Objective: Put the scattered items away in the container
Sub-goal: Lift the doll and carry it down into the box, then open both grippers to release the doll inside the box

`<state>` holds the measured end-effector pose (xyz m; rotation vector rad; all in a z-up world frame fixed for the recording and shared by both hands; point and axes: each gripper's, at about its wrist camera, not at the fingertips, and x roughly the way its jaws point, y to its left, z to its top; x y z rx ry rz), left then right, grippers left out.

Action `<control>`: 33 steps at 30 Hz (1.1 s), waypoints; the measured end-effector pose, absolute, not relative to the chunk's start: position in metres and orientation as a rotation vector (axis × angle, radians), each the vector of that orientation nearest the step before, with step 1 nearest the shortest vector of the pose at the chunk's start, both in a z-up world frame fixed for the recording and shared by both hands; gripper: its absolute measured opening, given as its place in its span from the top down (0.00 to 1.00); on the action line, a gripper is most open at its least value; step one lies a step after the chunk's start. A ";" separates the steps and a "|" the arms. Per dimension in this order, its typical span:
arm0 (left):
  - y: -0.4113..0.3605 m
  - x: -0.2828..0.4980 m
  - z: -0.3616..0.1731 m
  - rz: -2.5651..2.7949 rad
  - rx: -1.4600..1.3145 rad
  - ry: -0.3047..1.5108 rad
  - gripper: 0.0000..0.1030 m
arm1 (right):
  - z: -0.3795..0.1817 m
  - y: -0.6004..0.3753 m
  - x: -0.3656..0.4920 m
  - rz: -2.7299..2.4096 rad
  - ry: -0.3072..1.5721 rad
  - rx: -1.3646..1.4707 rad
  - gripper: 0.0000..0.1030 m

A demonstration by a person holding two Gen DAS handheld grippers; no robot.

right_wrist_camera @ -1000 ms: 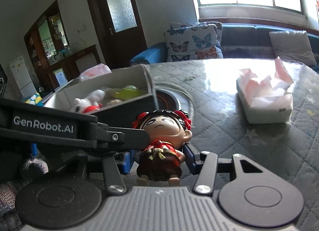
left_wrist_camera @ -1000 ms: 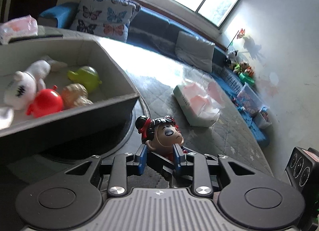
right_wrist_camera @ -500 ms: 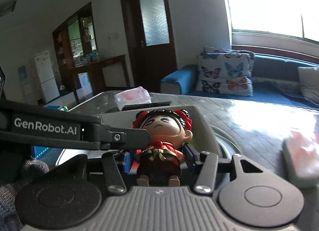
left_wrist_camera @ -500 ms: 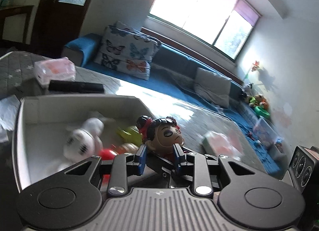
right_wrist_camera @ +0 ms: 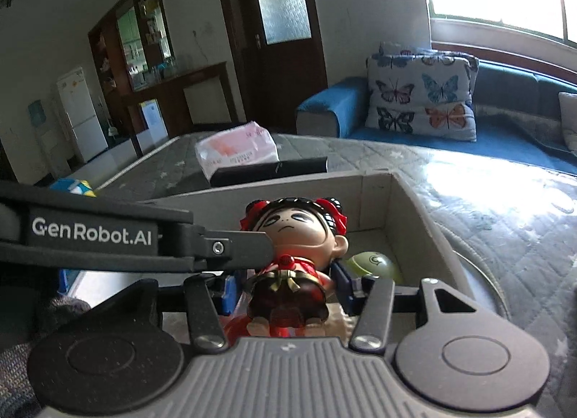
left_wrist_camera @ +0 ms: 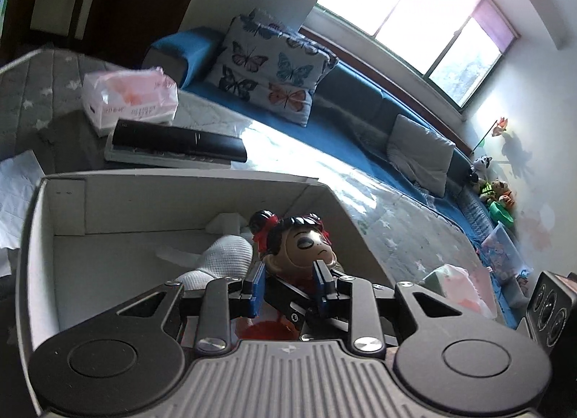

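Both wrist views sit close above the box [left_wrist_camera: 54, 209] [right_wrist_camera: 375, 201]: left faces far-right toward the window [left_wrist_camera: 414, 14], right faces the door [right_wrist_camera: 281, 21]. Both share the doll [left_wrist_camera: 299, 245] [right_wrist_camera: 292, 237].

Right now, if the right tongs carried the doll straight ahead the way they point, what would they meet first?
Probably the far inner wall of the grey cardboard box. The right tongs hold the red-dressed, black-haired doll figurine over the box; depth is uncertain.

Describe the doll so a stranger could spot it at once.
Find the open grey box on the quilted table. Above it, both claws clamp the doll. Unlike the green ball and white plush toy beneath, it has black hair, red bows and a sulky face.
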<state>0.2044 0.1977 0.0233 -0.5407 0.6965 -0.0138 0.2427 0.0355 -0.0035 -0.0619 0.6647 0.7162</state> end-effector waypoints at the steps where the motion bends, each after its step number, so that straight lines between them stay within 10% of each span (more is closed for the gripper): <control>1: 0.200 0.207 0.021 -0.012 -0.551 0.699 0.71 | -0.007 0.037 0.244 0.712 0.671 -0.065 0.50; 33: 0.202 0.192 0.026 0.033 -0.535 0.706 0.69 | -0.006 0.035 0.232 0.731 0.671 -0.110 0.37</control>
